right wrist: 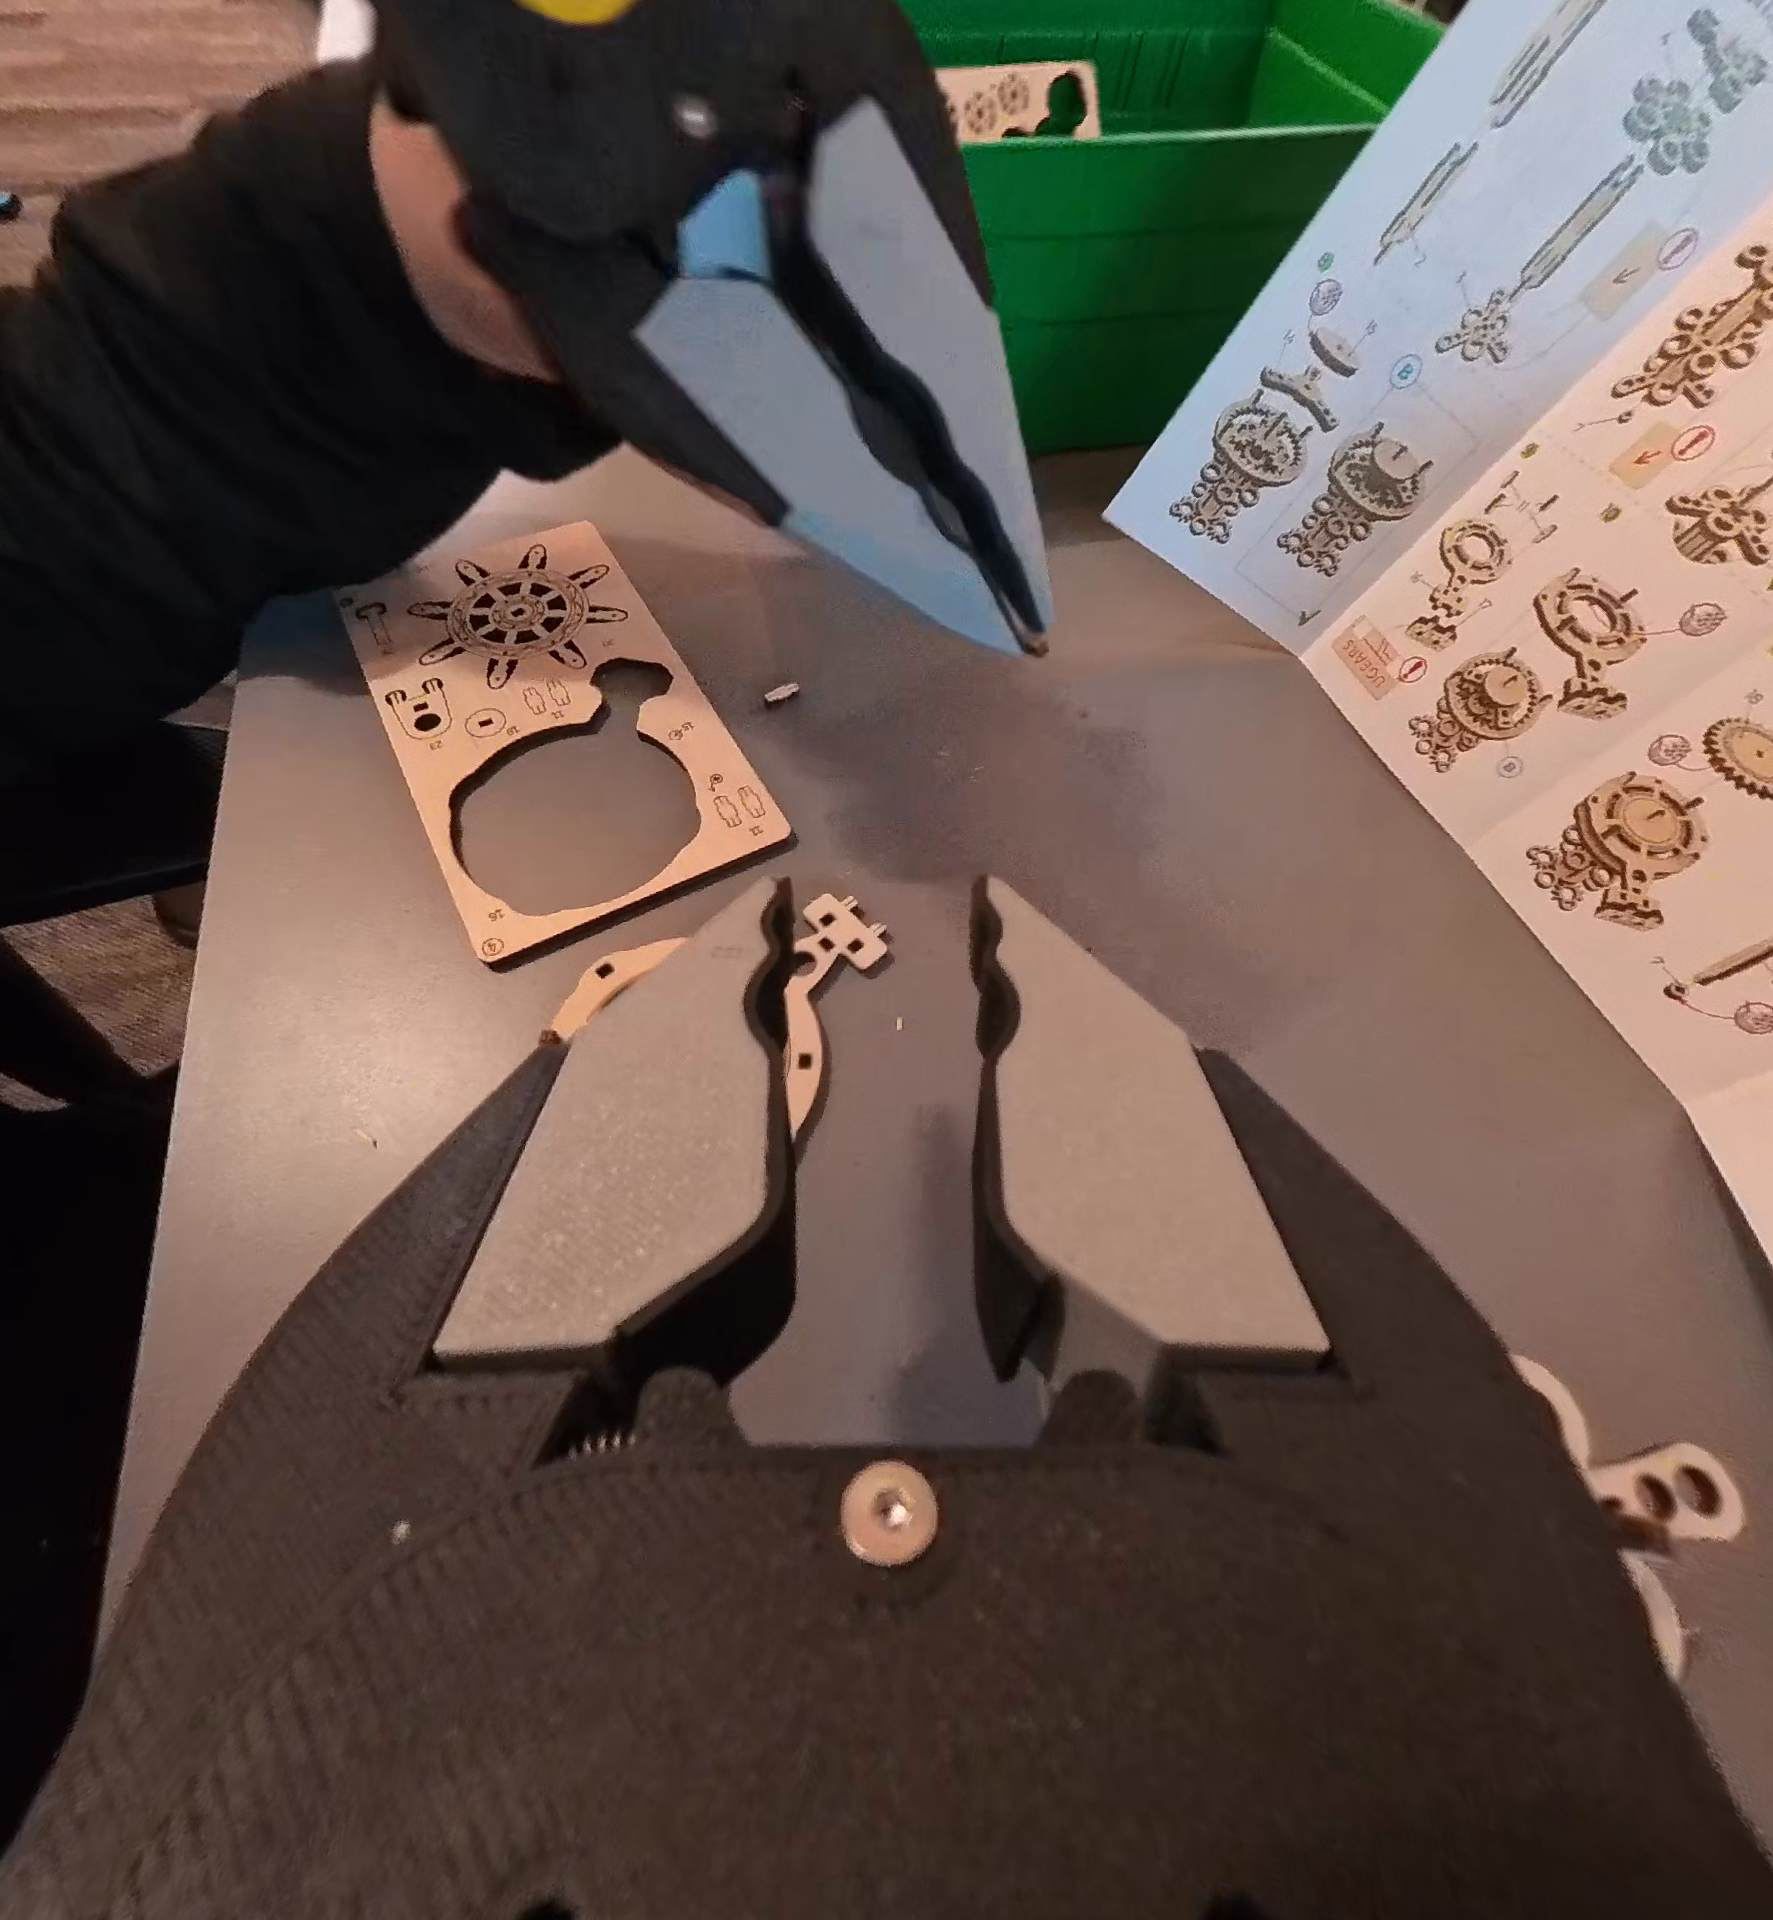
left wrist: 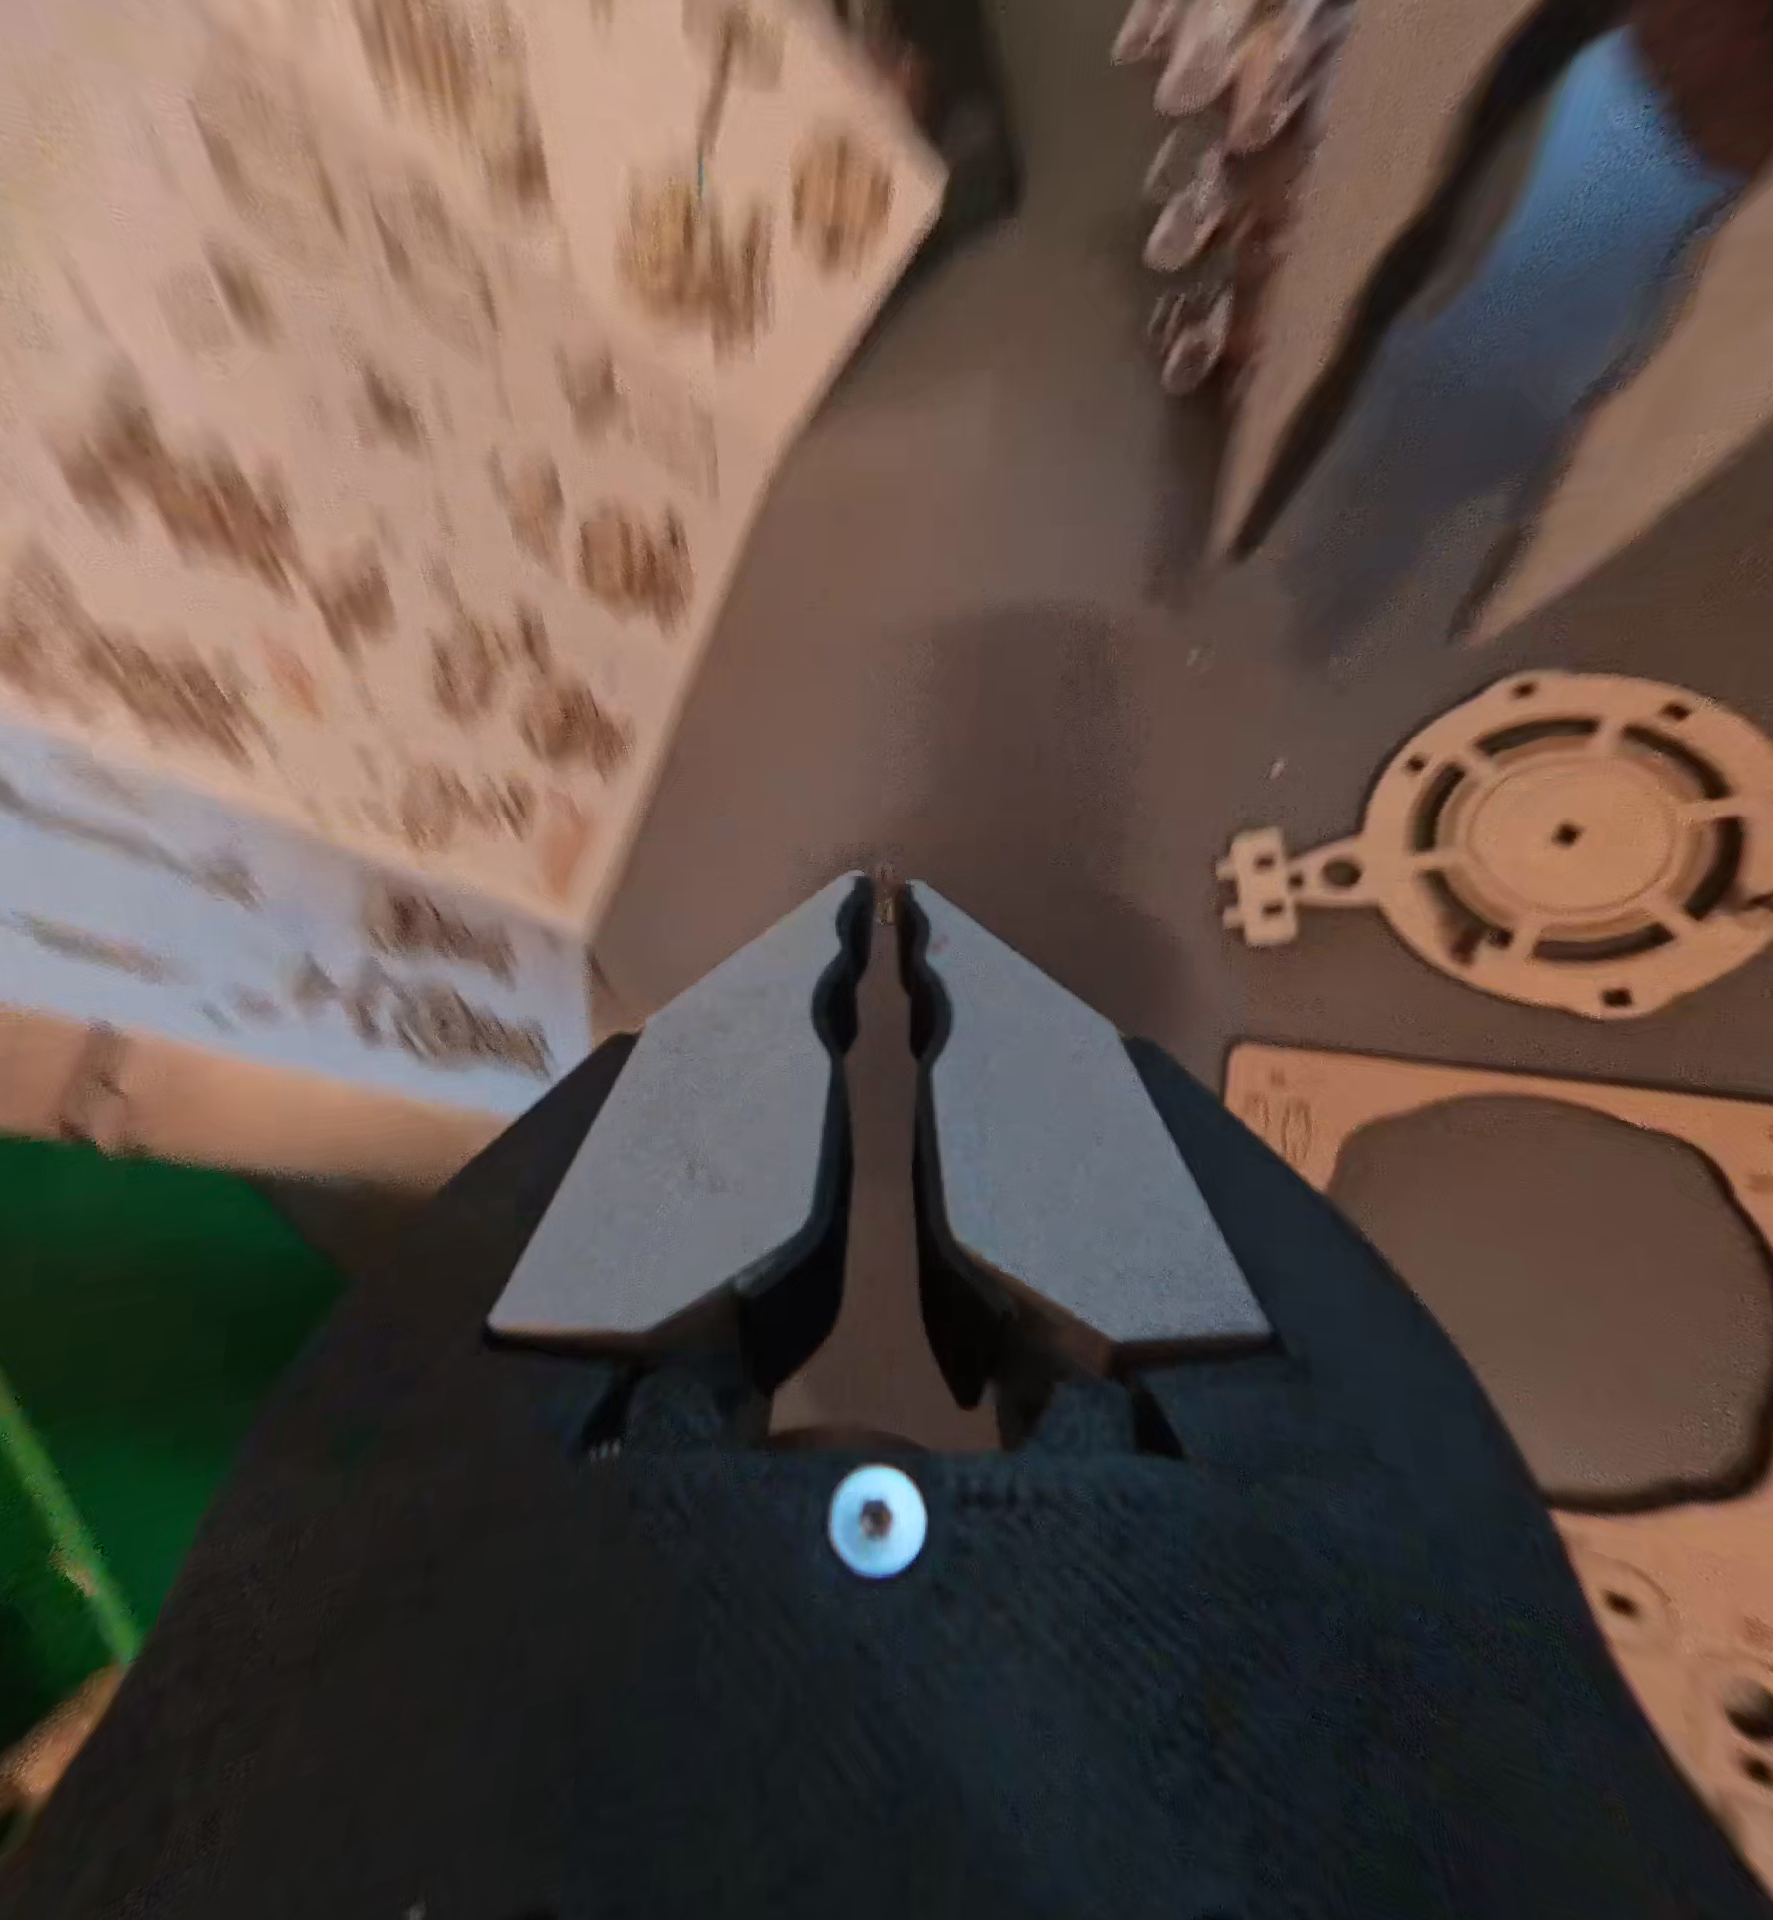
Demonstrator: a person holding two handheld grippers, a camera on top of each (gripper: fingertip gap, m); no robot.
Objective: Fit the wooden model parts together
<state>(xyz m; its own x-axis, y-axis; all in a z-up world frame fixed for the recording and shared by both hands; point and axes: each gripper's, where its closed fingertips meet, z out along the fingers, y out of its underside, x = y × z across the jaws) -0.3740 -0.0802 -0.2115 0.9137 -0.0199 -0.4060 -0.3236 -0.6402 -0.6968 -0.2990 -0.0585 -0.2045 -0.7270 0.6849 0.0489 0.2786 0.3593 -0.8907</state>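
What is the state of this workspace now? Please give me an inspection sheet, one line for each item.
Surface: grey table, mostly bare in the middle.
Job's things: round wooden part lying flat, free of its sheet; wooden sheet with a large cut-out beside it; a tiny piece pinched at the left tips.
Clutter: small loose bit on the table; open instruction booklet; green bin at the far edge.
Grippers: left hand-held gripper shut on the tiny piece; right hand-held gripper open, empty, partly over the round part.
Cables: nothing seen.
Surroundings: a person's black sleeve; carpet floor beyond.
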